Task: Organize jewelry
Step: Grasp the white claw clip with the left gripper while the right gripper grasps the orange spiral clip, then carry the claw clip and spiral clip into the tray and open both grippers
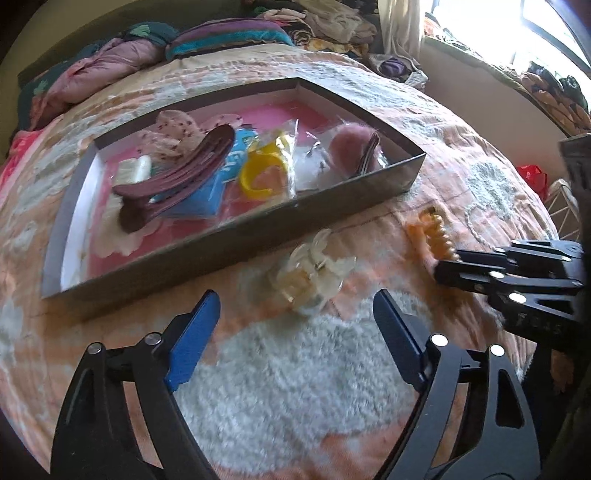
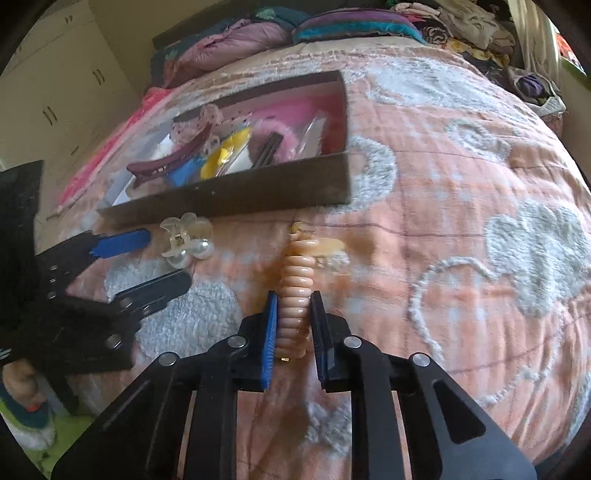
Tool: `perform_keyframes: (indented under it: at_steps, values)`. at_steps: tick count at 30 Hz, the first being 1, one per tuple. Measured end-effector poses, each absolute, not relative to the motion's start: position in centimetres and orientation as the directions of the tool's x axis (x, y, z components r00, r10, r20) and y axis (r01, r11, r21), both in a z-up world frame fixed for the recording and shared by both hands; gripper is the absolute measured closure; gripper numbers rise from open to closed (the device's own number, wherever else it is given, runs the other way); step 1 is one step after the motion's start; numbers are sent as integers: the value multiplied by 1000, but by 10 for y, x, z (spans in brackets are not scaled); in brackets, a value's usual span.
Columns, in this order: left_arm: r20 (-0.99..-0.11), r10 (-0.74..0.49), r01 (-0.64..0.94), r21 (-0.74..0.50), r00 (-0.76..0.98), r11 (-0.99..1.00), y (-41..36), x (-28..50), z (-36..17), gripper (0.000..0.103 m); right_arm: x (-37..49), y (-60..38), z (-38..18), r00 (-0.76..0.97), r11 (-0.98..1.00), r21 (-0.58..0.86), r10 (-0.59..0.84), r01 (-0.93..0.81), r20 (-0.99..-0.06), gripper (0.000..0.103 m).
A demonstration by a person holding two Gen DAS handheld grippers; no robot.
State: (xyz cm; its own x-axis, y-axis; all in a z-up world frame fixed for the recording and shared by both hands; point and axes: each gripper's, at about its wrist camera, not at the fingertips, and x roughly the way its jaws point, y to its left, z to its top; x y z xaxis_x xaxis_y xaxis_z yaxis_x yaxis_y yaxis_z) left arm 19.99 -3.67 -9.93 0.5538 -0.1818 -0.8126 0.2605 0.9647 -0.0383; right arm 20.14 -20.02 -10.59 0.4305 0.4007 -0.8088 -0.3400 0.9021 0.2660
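A dark shallow box [image 1: 236, 236] [image 2: 236, 195] lies on the bed and holds hair clips, a yellow bangle [image 1: 264, 173] and small bags. A clear flower claw clip with pearls [image 1: 314, 273] [image 2: 186, 240] lies on the blanket just in front of the box. My left gripper [image 1: 295, 314] [image 2: 155, 258] is open, its fingers on either side of that clip and slightly short of it. My right gripper [image 2: 293, 306] is shut on a peach ribbed claw clip [image 2: 297, 291] [image 1: 432, 232], which rests on the blanket.
The peach and white fluffy blanket [image 2: 461, 221] covers the bed. Folded bedding and pillows [image 1: 155, 48] are piled at the far end. A window [image 1: 517, 33] is at the right, cupboards [image 2: 55, 92] at the left.
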Motion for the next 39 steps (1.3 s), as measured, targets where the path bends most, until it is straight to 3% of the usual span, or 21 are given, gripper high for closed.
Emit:
perform_keyframes:
  at_steps: [3,6,21,39]
  values:
    - [-807,-185,264,-38,561,964,-43,209,-102,37,194,-211,-98,457,906,271,401,-326,-794,86]
    - [-803,-177,265,-25,569,964,-48,216,-104,64,182,-226,-89,484,906,293,414,-307,-771,86]
    - [-761,-225,294,-48,609,955,-50,175,-57,64,141,-245,-35,567,883,312,465,-350,-680,86]
    - [-686,-108,42,-113,719,993,58,166,8,64,150,-186,18,581,826,245,538,-508,-611,86]
